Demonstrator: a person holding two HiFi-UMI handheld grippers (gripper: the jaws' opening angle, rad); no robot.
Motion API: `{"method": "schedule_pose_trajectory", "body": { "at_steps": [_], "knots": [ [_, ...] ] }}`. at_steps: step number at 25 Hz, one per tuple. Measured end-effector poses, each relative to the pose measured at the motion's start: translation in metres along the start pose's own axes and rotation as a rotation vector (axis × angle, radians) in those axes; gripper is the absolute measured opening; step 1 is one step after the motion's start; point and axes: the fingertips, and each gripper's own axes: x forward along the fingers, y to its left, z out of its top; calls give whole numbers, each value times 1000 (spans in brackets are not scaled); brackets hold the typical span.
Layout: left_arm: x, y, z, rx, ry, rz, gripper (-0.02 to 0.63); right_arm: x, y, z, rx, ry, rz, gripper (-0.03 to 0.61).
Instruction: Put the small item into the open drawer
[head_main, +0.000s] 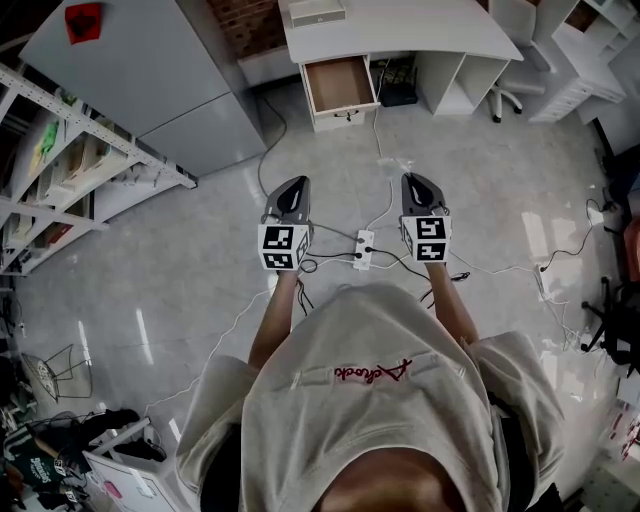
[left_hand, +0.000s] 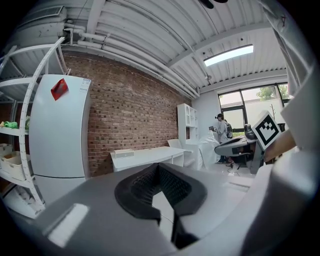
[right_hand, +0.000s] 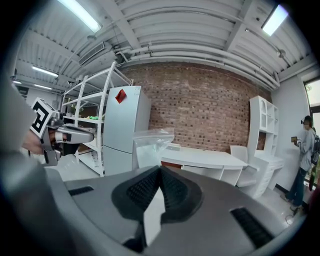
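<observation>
The right tongs (right_hand: 160, 172) are pinching a clear plastic bag (right_hand: 150, 145) by its lower edge. The bag stands up above the pads, see-through and slightly crumpled (whether anything lies inside it cannot be made out). The left tongs (left_hand: 159, 170) are pressed together with nothing between them.

From the head view, both tongs, left (head_main: 295, 185) and right (head_main: 412, 180), are held side by side over the floor (head_main: 200, 260), pointing towards the desk (head_main: 430, 35) and well apart from it. The open drawer (head_main: 340, 85) is pulled out under the desk's left end, and its wooden bottom is bare. A white box (head_main: 318, 12) sits on the desk top just above the drawer, at the same left end. A power strip (head_main: 364, 250) lies on the floor between the two tongs, with cables trailing from it. A pale fridge (head_main: 150, 70) stands to the left of the desk.
</observation>
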Motion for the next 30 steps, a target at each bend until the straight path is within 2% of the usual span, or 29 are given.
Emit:
{"method": "schedule_pose_trajectory", "body": {
  "at_steps": [16, 30],
  "knots": [
    [-12, 6, -18, -20, 10, -30, 9, -2, 23, -8, -28, 26, 4, 12],
    [33, 14, -10, 5, 4, -57, 9, 31, -1, -11, -13, 23, -13, 12]
  ]
}}
